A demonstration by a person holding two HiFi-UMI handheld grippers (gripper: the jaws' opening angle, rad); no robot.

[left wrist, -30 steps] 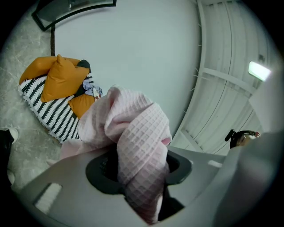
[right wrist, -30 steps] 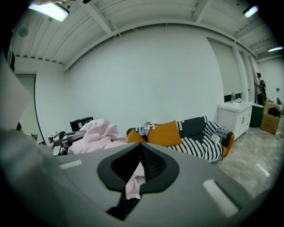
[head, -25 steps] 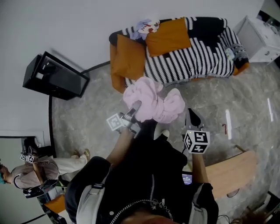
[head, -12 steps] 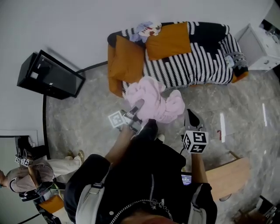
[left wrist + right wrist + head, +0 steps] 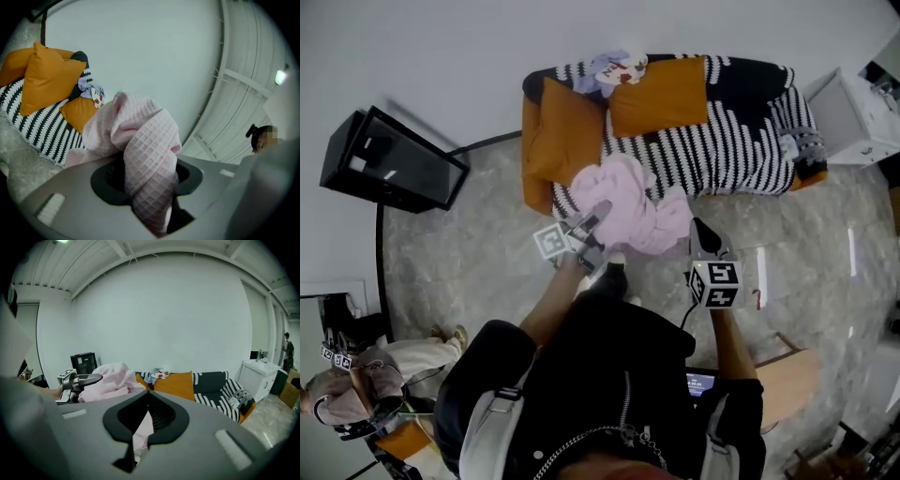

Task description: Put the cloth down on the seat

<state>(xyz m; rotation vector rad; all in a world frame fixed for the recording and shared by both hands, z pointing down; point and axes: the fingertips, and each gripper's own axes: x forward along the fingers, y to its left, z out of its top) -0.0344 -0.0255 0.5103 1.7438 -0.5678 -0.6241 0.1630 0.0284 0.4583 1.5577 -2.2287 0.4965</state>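
Left gripper and right gripper each clamp the pink cloth, held above the striped sofa's front edge; orange cushions crowd its left end.

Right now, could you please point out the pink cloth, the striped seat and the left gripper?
pink cloth (image 5: 637, 202): head view, middle of the bundle.
striped seat (image 5: 722, 155): head view, bare striped cover.
left gripper (image 5: 598, 214): head view, jaw tips shut on the pink cloth.
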